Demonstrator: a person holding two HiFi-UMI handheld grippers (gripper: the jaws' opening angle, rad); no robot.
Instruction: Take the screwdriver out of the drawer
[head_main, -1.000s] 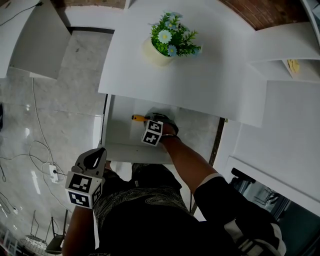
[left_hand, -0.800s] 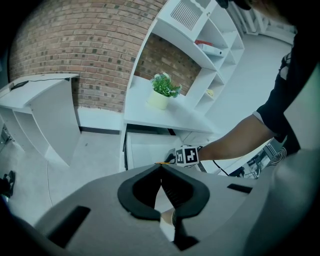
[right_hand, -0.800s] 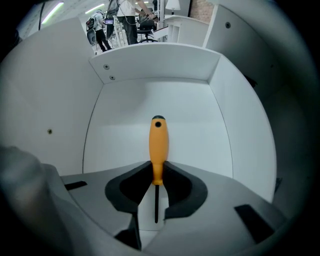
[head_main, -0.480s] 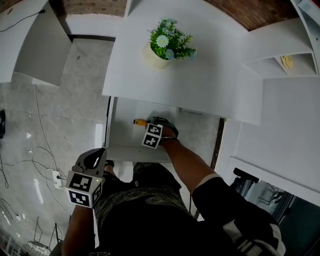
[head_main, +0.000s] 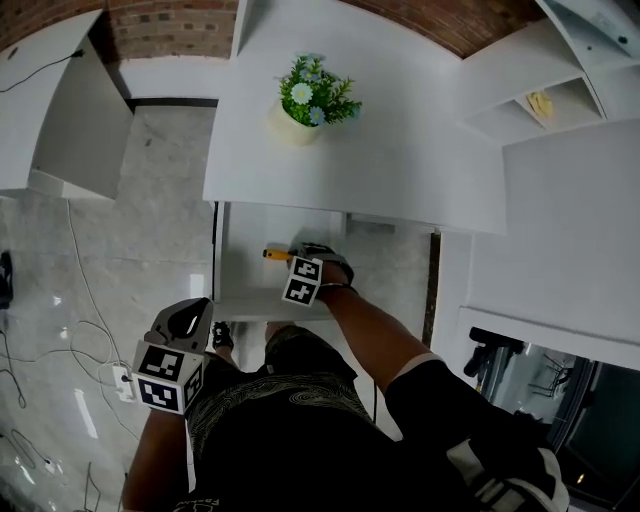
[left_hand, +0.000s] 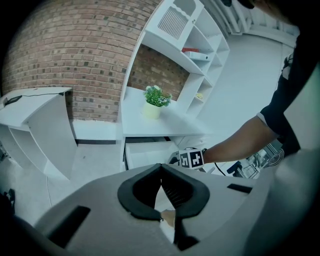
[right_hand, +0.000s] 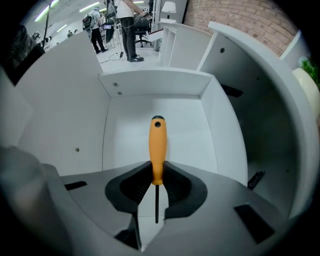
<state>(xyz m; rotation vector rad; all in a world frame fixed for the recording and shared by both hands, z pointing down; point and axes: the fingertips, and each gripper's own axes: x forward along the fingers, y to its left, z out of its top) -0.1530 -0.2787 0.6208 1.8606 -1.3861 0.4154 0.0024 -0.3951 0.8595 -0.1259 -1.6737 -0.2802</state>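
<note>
Item 1, screwdriver. It has an orange handle and a thin black shaft. In my right gripper view the long axis runs straight along the jaws. The handle's butt end points away from the camera toward the far wall of the drawer, and the shaft tip points back toward the camera. In the head view the handle pokes out to the left of the gripper, lying roughly crosswise in the drawer. It is inside the drawer's walls. I cannot tell whether it touches the drawer floor.

Item 2, right gripper. The jaws are pinched on the lower end of the orange handle, just above where the shaft begins. The shaft hangs free in the gap behind the pads. The gripper is reached into the drawer, with its marker cube near the front edge.

Item 3, left gripper. The jaw tips are pressed together with nothing between them. I see it held low at the person's left side, over the marble floor and well apart from the drawer.

Item 4, drawer. It is white and pulled open under the desk top, and its walls are bare.

Item 5, potted plant. It stands upright on the desk top, above the drawer in the head view.

Item 6, cables. They lie loose on the floor to the left.
</note>
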